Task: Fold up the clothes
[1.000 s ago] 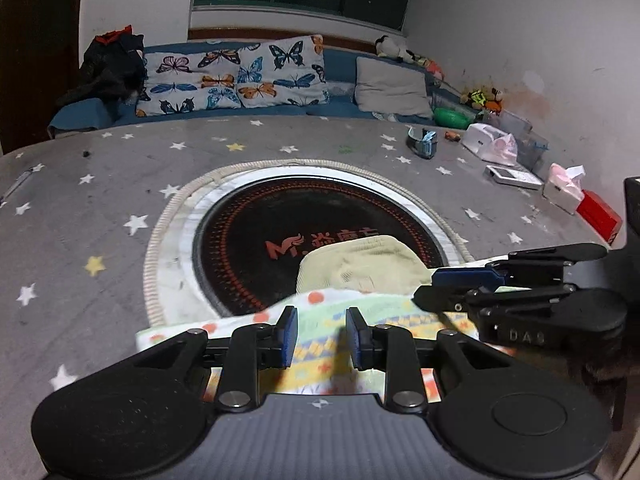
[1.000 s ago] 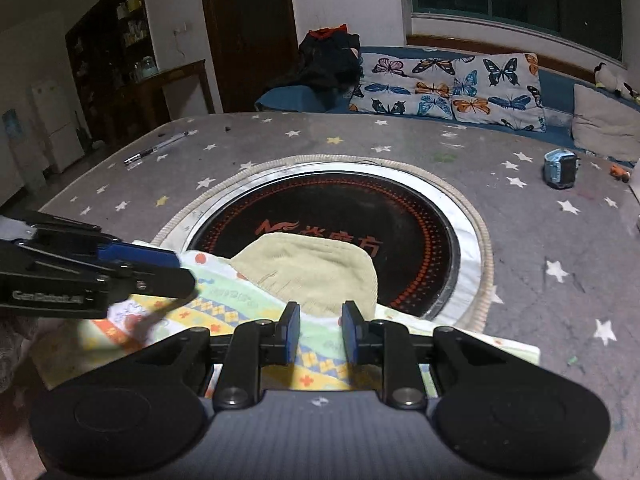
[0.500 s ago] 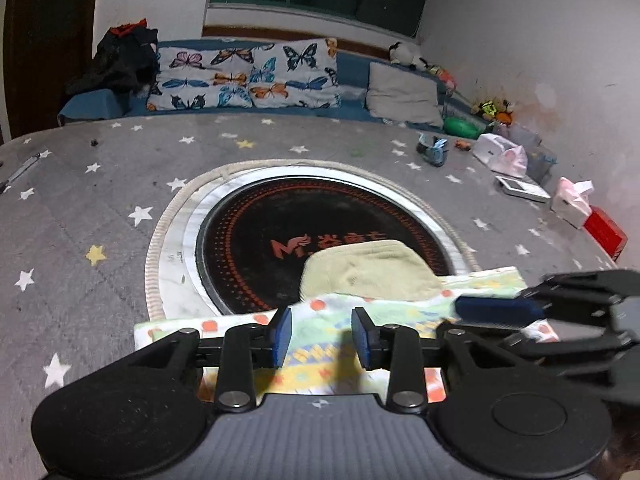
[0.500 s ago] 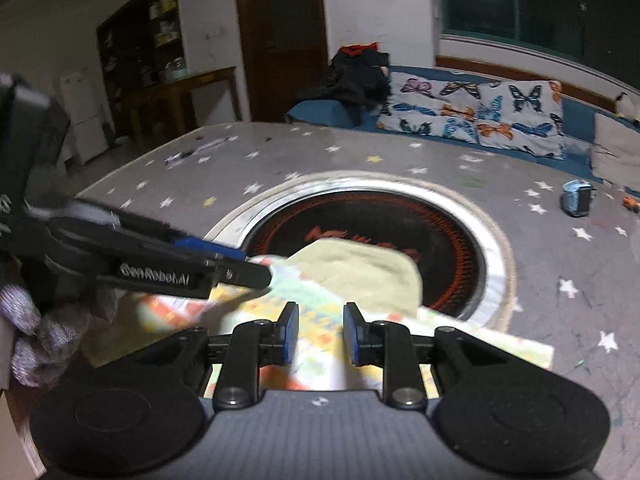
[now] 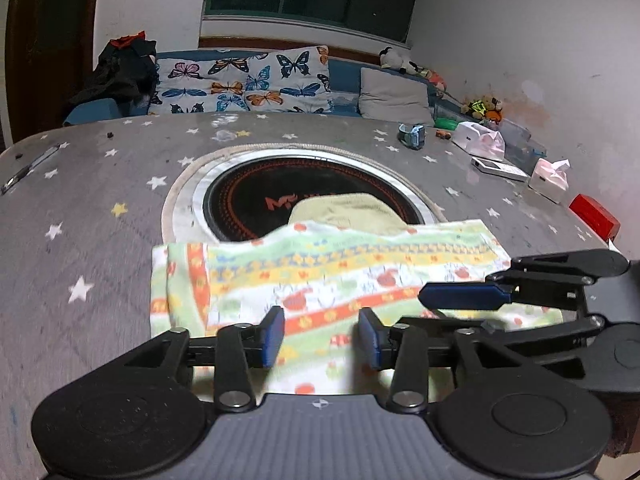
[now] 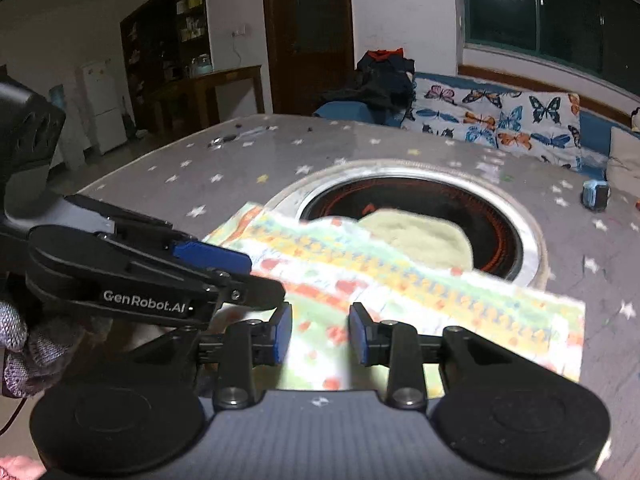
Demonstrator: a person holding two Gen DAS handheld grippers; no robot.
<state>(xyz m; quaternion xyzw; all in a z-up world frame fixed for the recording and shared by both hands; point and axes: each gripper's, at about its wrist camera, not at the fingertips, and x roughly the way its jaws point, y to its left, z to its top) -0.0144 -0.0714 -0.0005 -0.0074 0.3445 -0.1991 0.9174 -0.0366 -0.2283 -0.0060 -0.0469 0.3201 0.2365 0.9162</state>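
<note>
While both tools hang above the near edge of the table, the left gripper (image 5: pixel 321 335) has its blue pads spread wide with nothing between them; the patterned garment (image 5: pixel 320 276) lies flat just ahead of and beneath those pads, its striped print of orange, yellow and green running across the view. Beyond the garment, further ahead, a pale yellow-green cloth (image 5: pixel 344 210) pokes out from under its far edge and rests on the dark round inset (image 5: pixel 248 200) in the star-printed table cover (image 5: pixel 88 200). To the right of the left tool, the right gripper (image 5: pixel 460 296) reaches in sideways over the garment's right part (its blue pad is blurred, and from this side its spread is hard to judge). Seen from the right wrist, the right gripper (image 6: pixel 319 334) is likewise released, pads apart and empty, with the garment (image 6: pixel 420 292) directly ahead and below; the left gripper (image 6: pixel 216 264) crosses in from the left, just above the garment's left end; a knitted sleeve (image 6: pixel 28 344) shows behind it.
</note>
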